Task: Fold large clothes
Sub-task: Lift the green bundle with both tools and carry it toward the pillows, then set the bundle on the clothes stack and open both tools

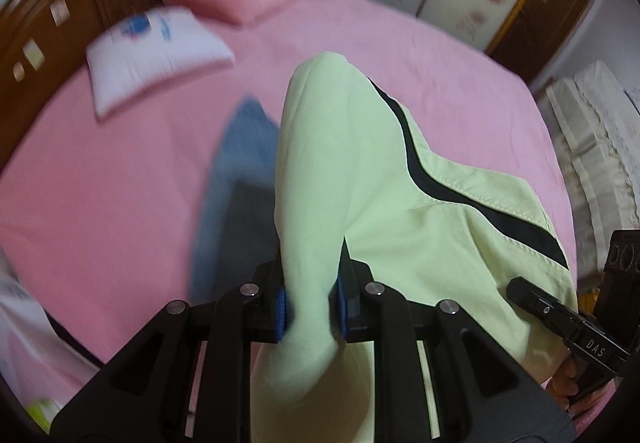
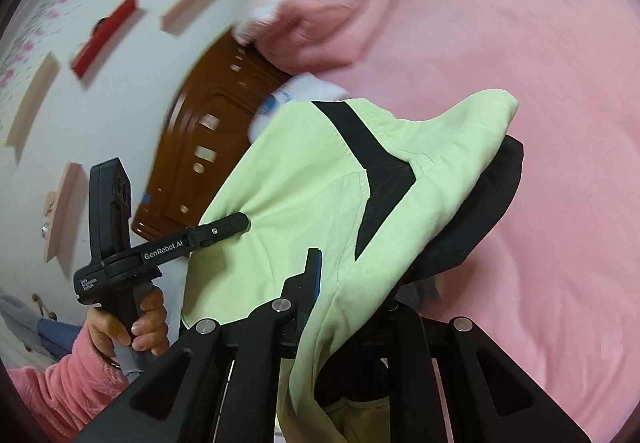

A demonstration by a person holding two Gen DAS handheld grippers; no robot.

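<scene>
Pale green garment [image 1: 320, 171] with a black stripe [image 1: 420, 167] is hanging above the pink bed [image 1: 120, 183], pinched in both grippers. Left gripper [image 1: 310, 309] is clamping a bunched fold; right gripper [image 2: 332, 299] is gripping another edge. Fabric is looking light, soft and limp; likely draping and sagging, so hems or corners are seeming the safest holds.

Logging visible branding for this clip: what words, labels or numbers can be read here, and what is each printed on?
"DAS": on the right gripper body, left wrist view.
"GenRobot.AI": on the arm of the left gripper, right wrist view.
Small white label on that gripper's rear: three lines, too small to read.
Blue print on the white pillow: too blurred to read.
</scene>
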